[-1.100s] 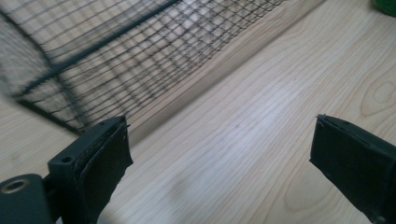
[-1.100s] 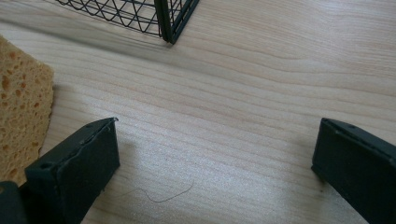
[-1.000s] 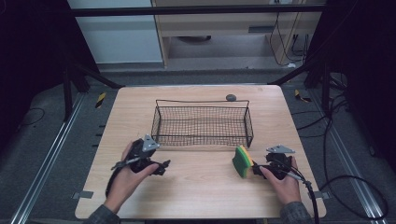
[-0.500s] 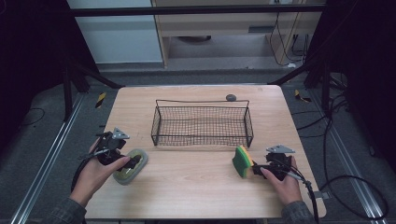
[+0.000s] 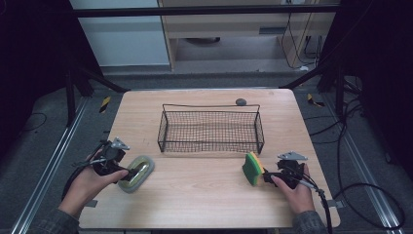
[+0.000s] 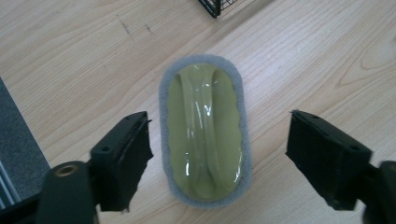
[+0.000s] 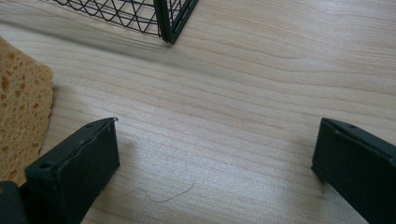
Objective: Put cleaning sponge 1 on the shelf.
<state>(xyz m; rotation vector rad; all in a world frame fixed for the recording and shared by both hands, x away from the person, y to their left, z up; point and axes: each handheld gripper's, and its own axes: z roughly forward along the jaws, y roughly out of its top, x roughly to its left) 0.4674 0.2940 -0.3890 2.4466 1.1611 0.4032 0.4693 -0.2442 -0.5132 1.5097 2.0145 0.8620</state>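
Observation:
An oval green scrubber (image 5: 137, 171) with a grey foam rim and a glossy handle lies flat near the table's left edge. My left gripper (image 5: 127, 174) hangs over it. In the left gripper view the scrubber (image 6: 205, 128) lies between the jaws of my left gripper (image 6: 217, 120), which have just been closing; gaps remain on both sides, so it is open. A yellow-and-green sponge (image 5: 253, 168) stands on edge at the right. My right gripper (image 5: 267, 176) is beside it, open. In the right gripper view the sponge (image 7: 21, 121) lies outside the left jaw of my right gripper (image 7: 218, 123).
A black wire basket (image 5: 209, 141) stands in the middle of the wooden table (image 5: 204, 200), with nothing in it; its corner shows as basket (image 7: 159, 14). A small dark object (image 5: 240, 102) lies behind it near the far edge. Dark floor and rails surround the table.
My left hand has moved left toward the table's edge, uncovering the green scrubber, and now sits over it with narrower jaws. The right hand and sponge have stayed put.

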